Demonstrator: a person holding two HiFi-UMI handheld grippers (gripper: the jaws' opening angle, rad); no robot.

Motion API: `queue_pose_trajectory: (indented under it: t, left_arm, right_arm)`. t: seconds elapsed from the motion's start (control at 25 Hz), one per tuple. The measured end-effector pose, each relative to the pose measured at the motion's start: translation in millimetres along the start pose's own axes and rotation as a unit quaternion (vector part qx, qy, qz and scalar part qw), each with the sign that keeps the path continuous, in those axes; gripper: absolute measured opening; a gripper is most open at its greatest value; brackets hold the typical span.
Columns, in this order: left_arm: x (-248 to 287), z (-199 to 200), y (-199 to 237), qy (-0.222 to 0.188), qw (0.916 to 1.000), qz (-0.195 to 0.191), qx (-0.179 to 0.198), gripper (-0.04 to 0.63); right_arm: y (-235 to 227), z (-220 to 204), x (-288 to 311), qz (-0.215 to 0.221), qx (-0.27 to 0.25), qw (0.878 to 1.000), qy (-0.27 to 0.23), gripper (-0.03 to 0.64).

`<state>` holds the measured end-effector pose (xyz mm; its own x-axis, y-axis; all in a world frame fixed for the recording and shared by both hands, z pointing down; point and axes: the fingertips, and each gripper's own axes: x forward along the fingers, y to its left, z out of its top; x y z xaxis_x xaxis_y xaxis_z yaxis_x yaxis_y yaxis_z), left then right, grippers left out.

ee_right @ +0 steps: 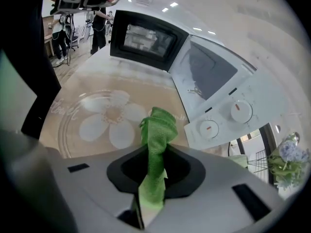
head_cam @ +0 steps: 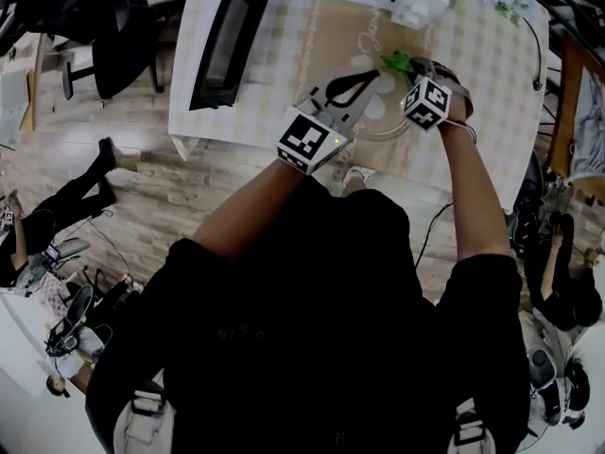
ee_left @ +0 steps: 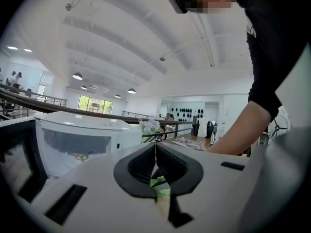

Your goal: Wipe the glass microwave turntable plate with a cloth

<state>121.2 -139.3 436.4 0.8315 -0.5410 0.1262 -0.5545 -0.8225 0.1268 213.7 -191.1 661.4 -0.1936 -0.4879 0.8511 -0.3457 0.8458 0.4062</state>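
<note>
Clamping a bunched green cloth [ee_right: 158, 125] in the right hand-held gripper [ee_right: 155, 152] over the round clear glass turntable plate [ee_right: 73, 132] lying flat on the table [ee_right: 92, 69], holding the left hand-held gripper [ee_left: 155, 152] closed and empty alongside, wiping seemingly hardly begun

Both arms reach over a checked table [head_cam: 492, 69]; the left gripper [head_cam: 367, 78] and right gripper [head_cam: 412, 72] come close above the plate [head_cam: 389, 132], a green cloth [head_cam: 397, 61] at the right one's tip, beside the open microwave door [head_cam: 227, 41]
</note>
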Motion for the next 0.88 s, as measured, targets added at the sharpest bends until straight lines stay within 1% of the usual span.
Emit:
queue_pose_trajectory:
  t: [0.12,0.24,0.4,0.6,0.72,0.88]
  left_arm:
    - [-4,-4,0,0.003,1.0000,0.006,-0.001,0.020]
    - [-10,-8,0,0.006,0.9999,0.012,-0.001,0.020]
    - [-17,-13,2,0.012,0.9997,0.019,-0.005,0.020]
    - [-21,-16,3,0.015,0.9997,0.020,-0.006,0.020]
    - [-20,-17,1,0.016,0.9997,0.015,-0.004,0.020]
    - [-18,-17,-2,0.017,0.9998,0.008,-0.003,0.020]
  right_arm:
    - [3,-6,15,-0.008,-0.023,1.000,0.018,0.077]
    - [11,-11,28,-0.001,-0.033,0.999,0.029,0.077]
    - [17,-13,34,0.007,-0.017,0.999,0.029,0.077]
    - [27,-21,43,0.033,0.001,0.999,0.034,0.073]
    - [28,-23,44,0.040,0.024,0.998,0.028,0.067]
    - [35,-25,41,0.071,0.056,0.996,0.028,0.066]
